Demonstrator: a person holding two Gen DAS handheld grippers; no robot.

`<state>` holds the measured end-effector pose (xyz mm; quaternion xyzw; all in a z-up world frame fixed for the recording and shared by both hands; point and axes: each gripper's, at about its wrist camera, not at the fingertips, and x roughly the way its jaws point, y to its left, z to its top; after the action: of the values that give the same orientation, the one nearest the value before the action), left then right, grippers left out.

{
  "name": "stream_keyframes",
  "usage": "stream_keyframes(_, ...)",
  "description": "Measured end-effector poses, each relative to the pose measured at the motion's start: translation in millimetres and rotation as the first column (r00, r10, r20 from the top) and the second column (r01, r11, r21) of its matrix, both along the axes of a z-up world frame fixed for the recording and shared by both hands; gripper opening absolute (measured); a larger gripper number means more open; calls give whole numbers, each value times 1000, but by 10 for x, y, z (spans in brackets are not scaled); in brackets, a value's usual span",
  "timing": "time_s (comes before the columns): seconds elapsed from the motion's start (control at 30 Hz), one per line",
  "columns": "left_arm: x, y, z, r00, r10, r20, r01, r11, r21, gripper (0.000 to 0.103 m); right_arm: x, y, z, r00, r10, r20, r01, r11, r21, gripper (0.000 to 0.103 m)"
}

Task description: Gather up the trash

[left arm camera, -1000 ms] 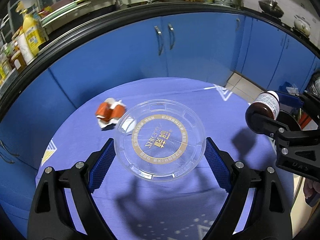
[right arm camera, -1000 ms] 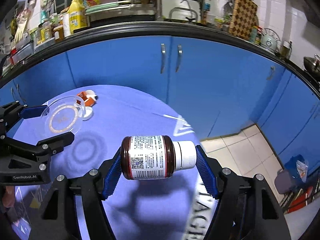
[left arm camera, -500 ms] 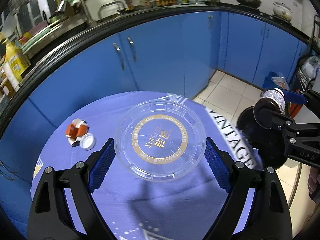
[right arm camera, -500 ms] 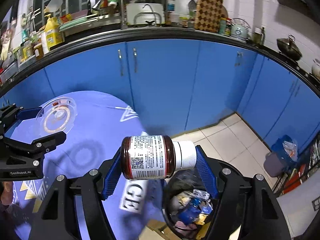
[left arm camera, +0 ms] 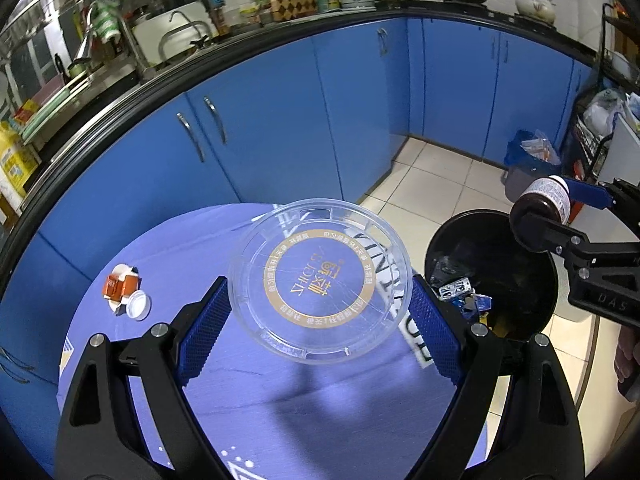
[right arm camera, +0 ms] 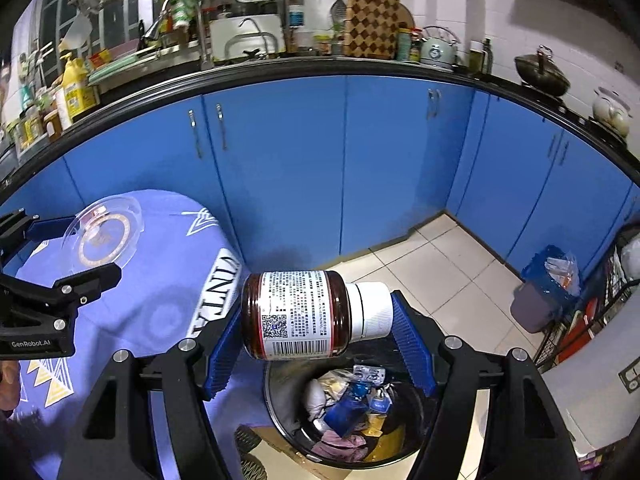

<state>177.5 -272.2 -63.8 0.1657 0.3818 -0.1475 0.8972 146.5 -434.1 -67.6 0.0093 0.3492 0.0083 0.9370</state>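
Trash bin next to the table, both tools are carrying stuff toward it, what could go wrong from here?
1. The brown bottle lies sideways in the right tool above the black bin; released now, it probably lands in.
2. The clear lid in the left tool hangs over the purple tablecloth, short of the bin: released now, it would miss.
3. The tools are close together and could collide at the bin.

left wrist: looked steeply down along its fingers, close over the table (left arm camera: 248,400) edge | right wrist: angled down, close above the bin (right arm camera: 288,408) | shared: table, bin (left arm camera: 492,280), blue cabinets (left arm camera: 280,128)
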Motion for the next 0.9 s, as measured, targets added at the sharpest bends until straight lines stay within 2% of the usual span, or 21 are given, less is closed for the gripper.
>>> stream_keyframes(0.3, -4, -213, 2, 1000, -18, 9, 18, 1000, 10, 87, 19, -177, -36, 1000, -15, 12, 15, 999, 33, 68)
stream_keyframes(0.37, -1, -238, -9, 1000, -19, 7, 19, 1000, 14, 87, 31, -172, -54, 1000, -22, 12, 22, 1000, 14, 79)
stream_keyframes(0.43, 6, -262, -19, 1000, -19, 8, 19, 1000, 19, 87, 37, -182, -65, 999, -28, 17, 28, 1000, 3, 82)
stream_keyframes(0.9, -13, -599, -79, 999, -51, -1, 51, 998, 32, 87, -89, -452, -137, 998, -61, 22, 61, 998, 15, 82)
